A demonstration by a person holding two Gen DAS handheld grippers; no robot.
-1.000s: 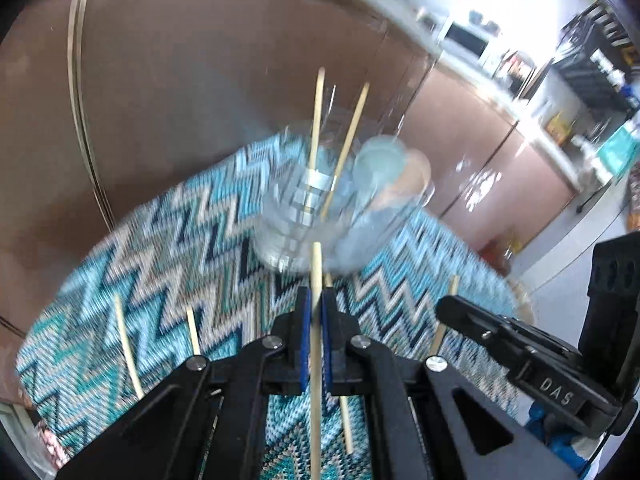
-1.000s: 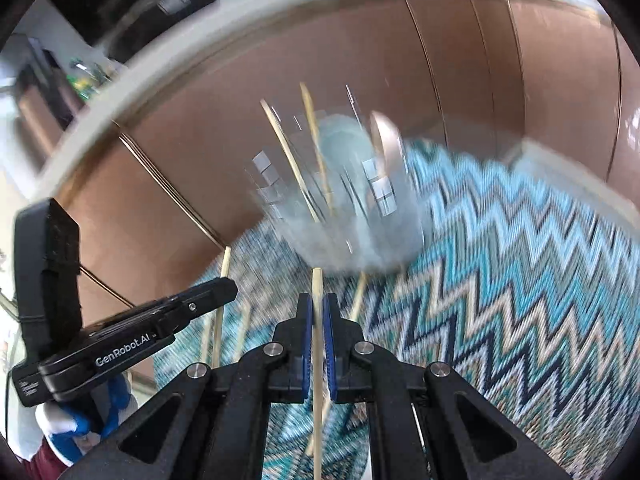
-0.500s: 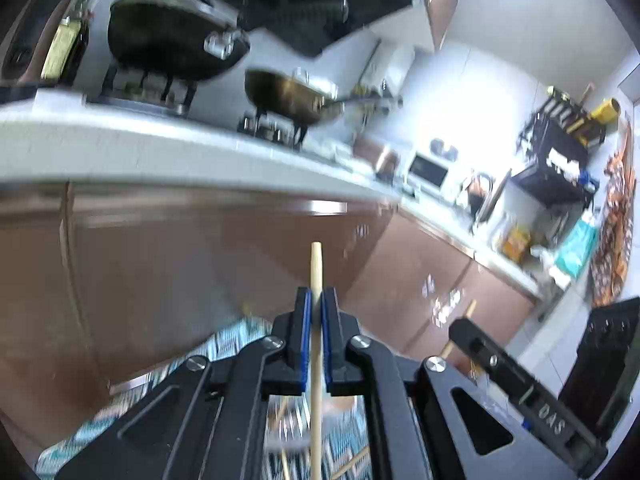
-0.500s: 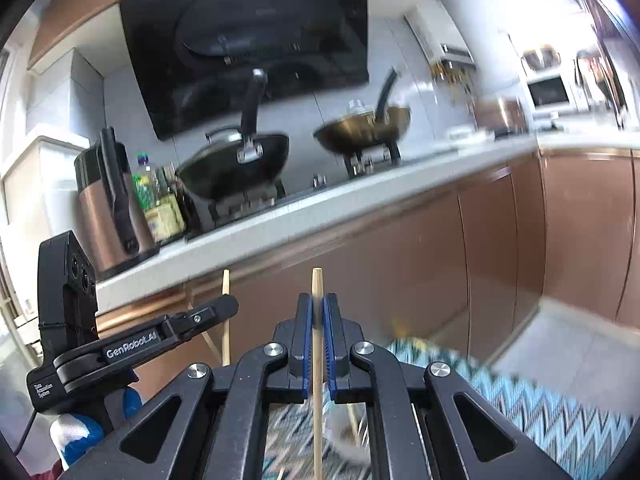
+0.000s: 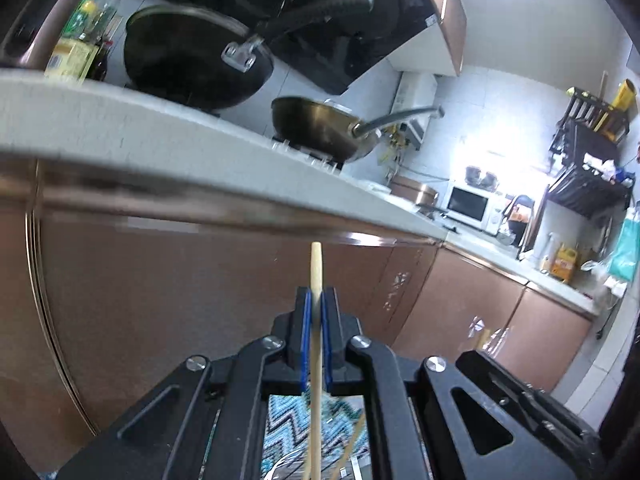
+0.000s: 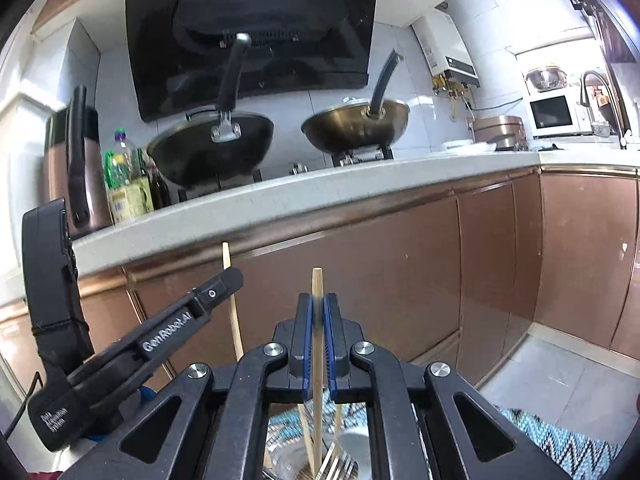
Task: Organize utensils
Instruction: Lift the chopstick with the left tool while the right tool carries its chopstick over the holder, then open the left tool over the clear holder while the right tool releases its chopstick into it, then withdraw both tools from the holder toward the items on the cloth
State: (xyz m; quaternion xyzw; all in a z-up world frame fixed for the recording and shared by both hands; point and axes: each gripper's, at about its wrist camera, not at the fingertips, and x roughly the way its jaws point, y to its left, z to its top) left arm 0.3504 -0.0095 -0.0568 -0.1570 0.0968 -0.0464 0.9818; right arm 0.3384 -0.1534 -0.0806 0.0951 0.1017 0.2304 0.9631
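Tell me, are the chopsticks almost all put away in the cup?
Partly. The clear cup under the right gripper already holds some chopsticks and a fork. In hand now: the right gripper pinches one chopstick and the left gripper pinches another chopstick, both standing upright. Left to do: get these two into the cup. Whether more lie on the zigzag mat is hidden.
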